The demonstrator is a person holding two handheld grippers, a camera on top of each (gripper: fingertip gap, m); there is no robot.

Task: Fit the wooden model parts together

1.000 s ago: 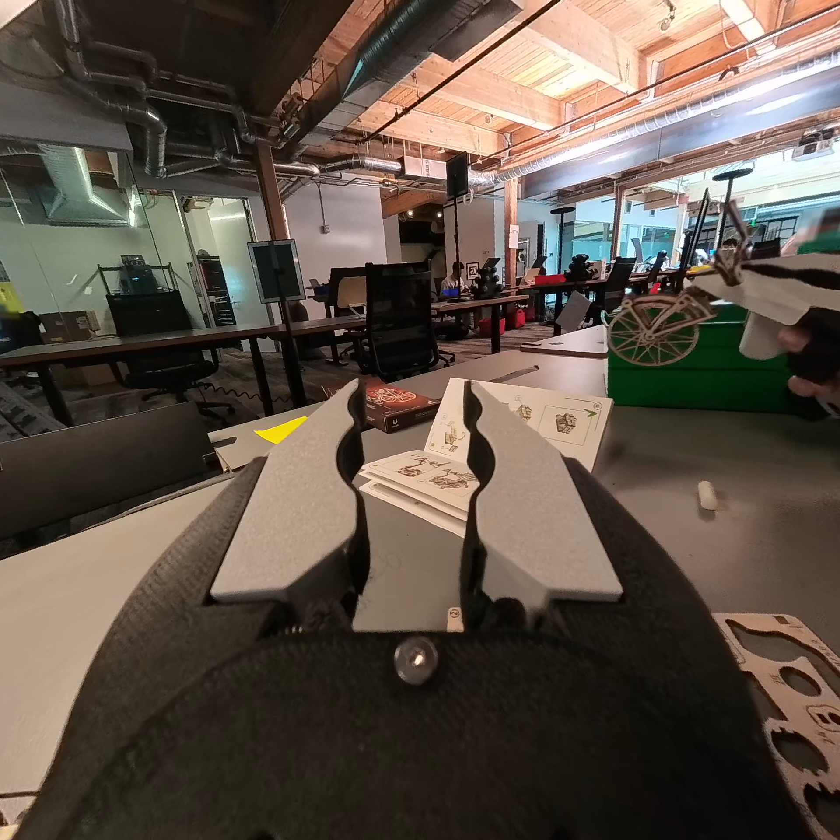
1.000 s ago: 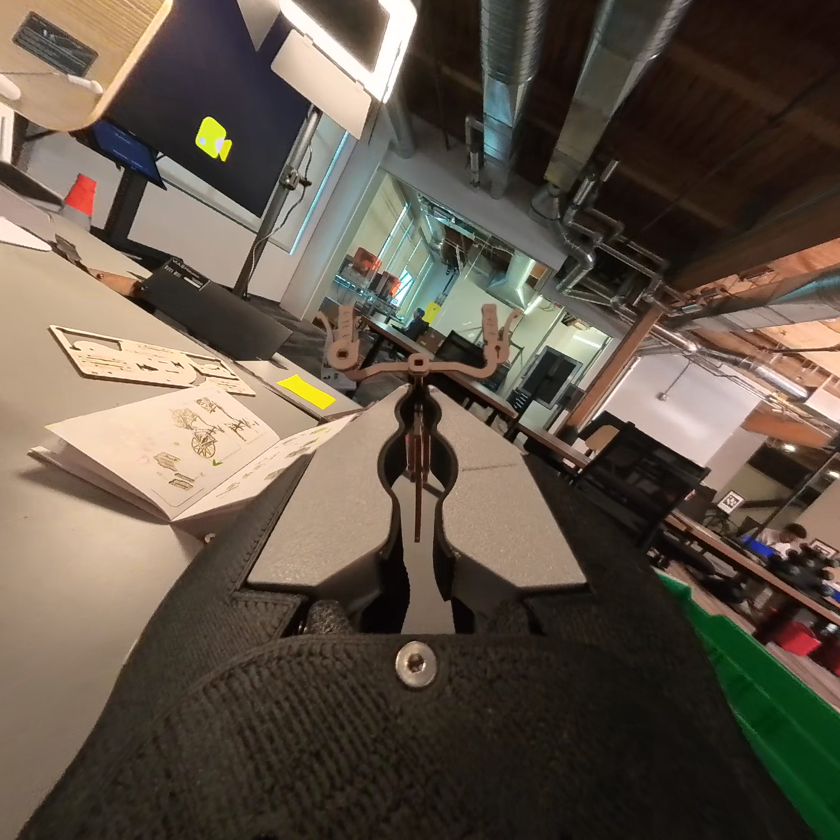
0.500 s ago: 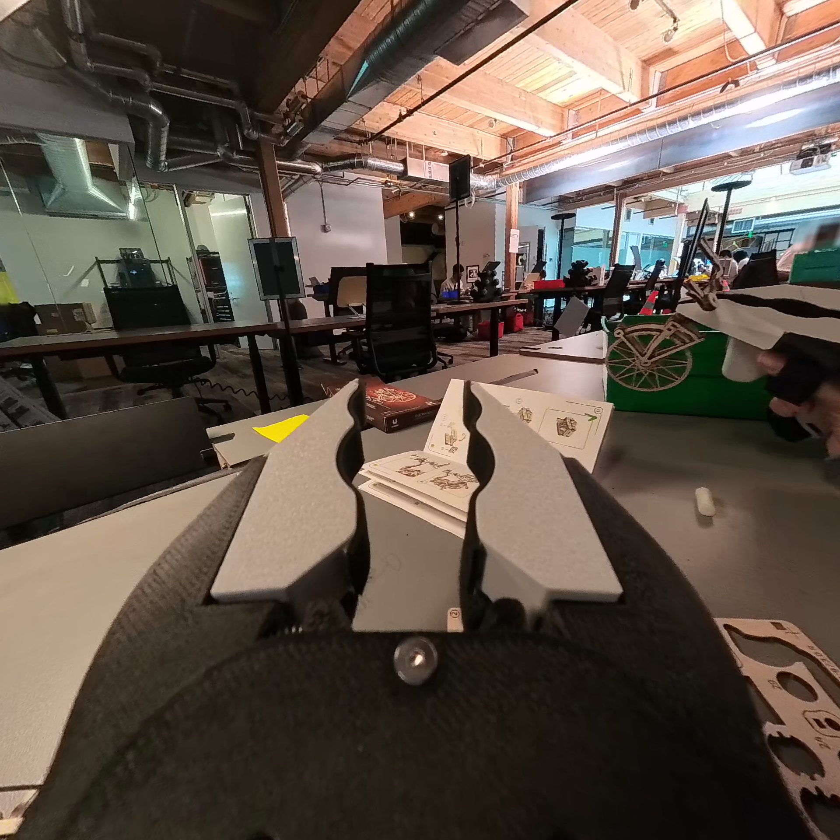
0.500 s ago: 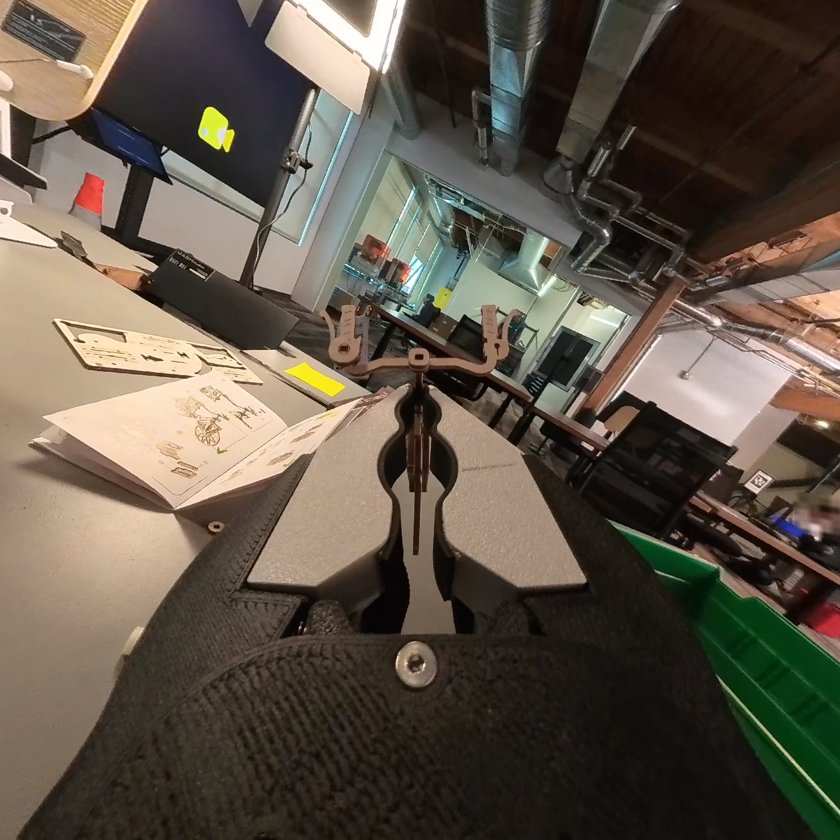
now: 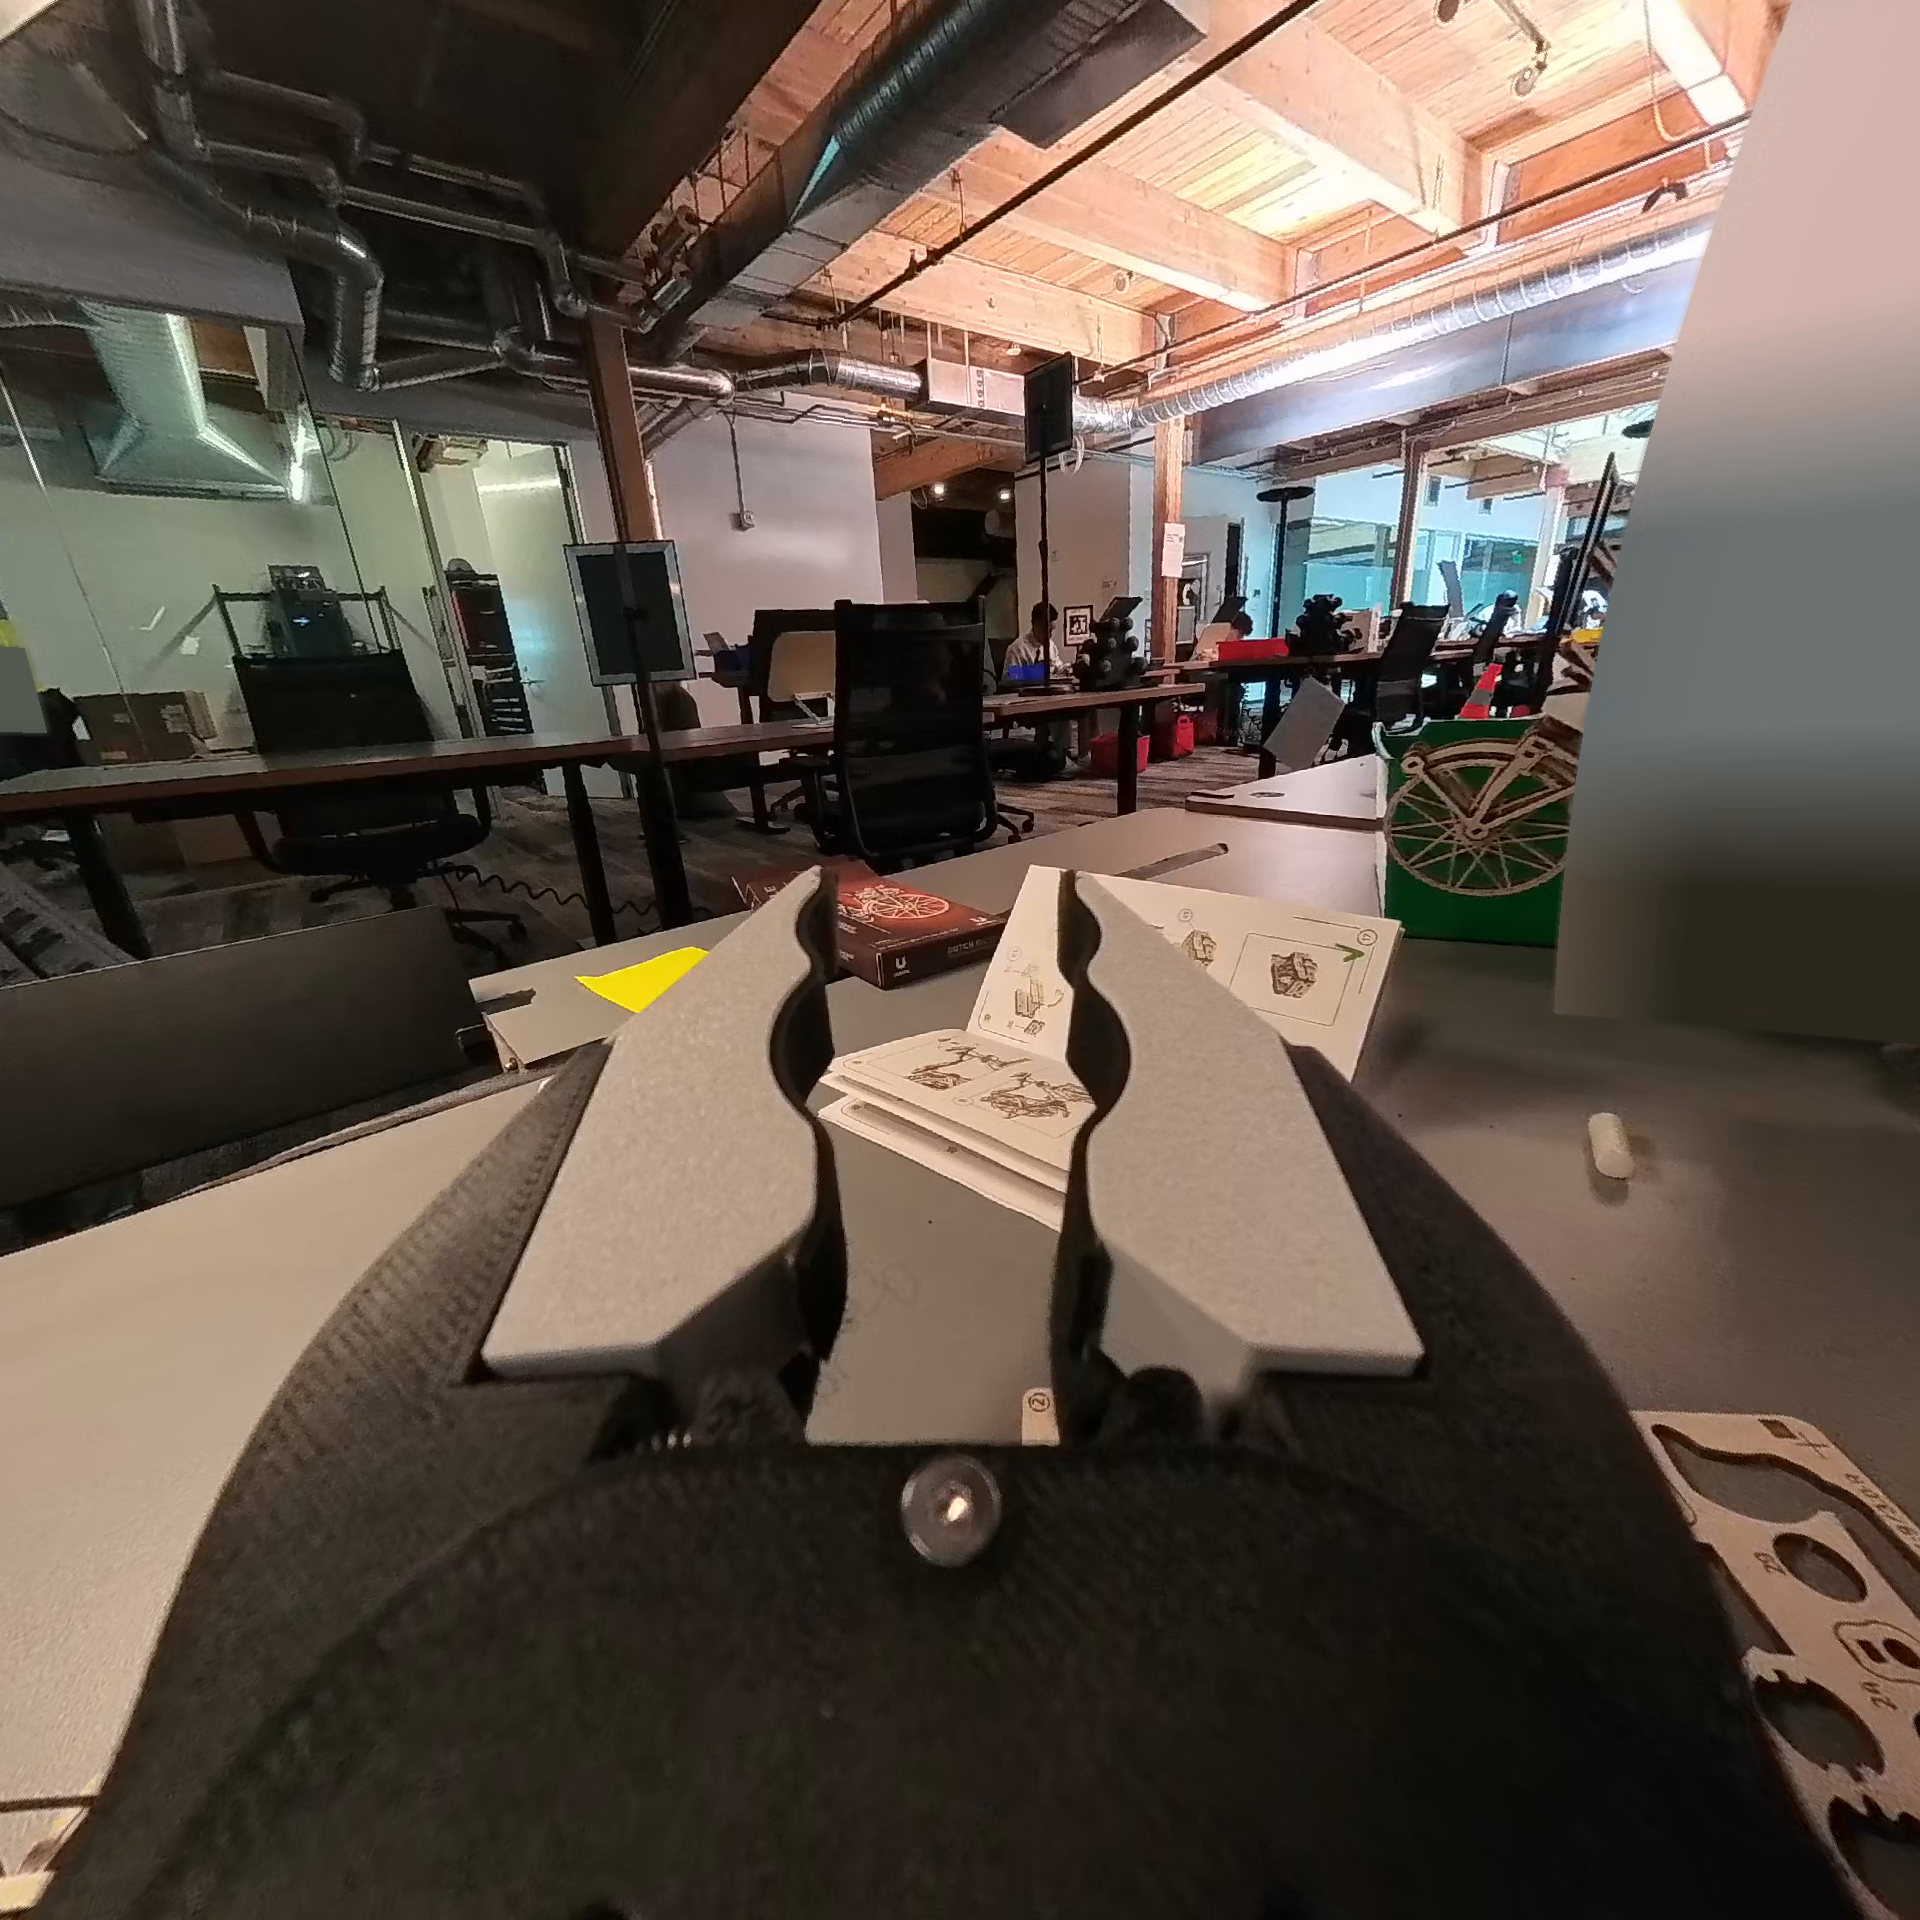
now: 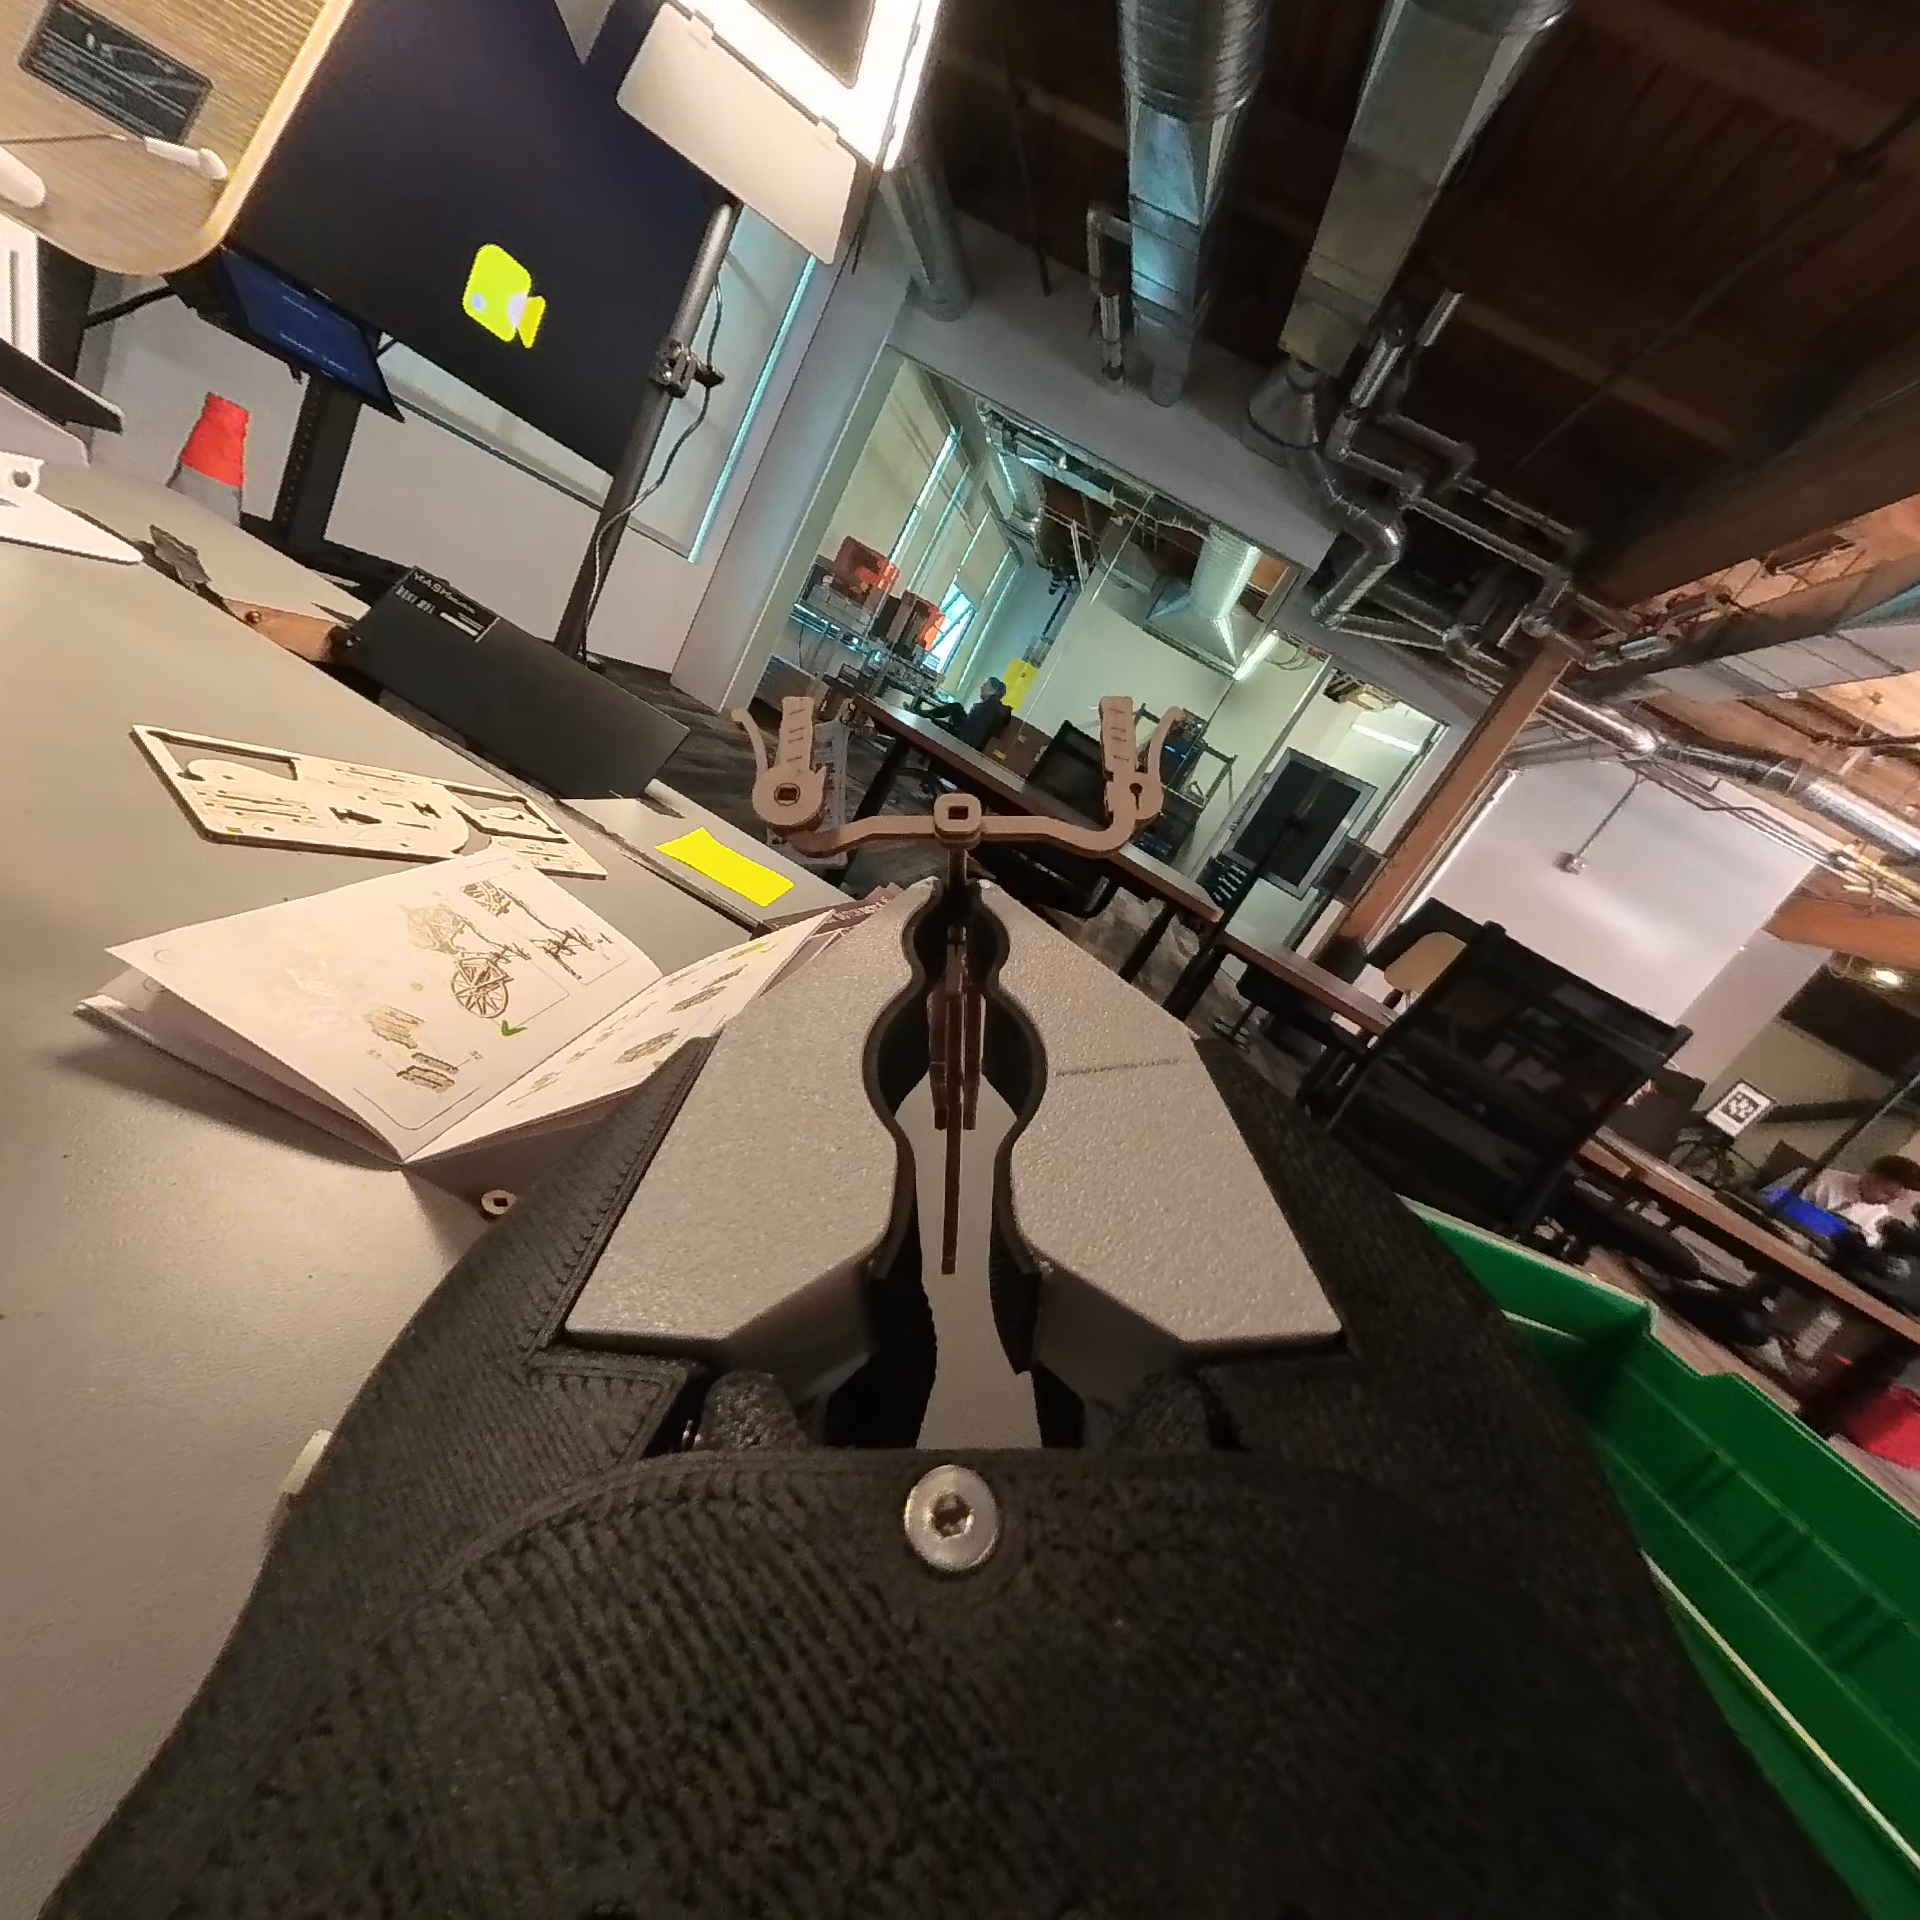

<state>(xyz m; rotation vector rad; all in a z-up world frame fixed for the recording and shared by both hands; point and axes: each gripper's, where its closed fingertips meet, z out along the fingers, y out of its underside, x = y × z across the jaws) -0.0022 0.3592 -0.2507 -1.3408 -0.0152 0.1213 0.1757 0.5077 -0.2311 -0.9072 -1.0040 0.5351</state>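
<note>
Bicycle model (image 6: 951,862) | pinched by right gripper (image 6: 953,914), above booklet (image 6: 416,997) | grey table (image 6: 156,1299), open-plan office | left gripper (image 5: 945,894) spread, empty, low over table, facing booklet; green bin (image 5: 1475,883) beyond.

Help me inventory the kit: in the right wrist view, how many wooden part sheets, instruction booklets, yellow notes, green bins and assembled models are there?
Wooden part sheets: 1
Instruction booklets: 1
Yellow notes: 1
Green bins: 1
Assembled models: 1
Total: 5
</note>
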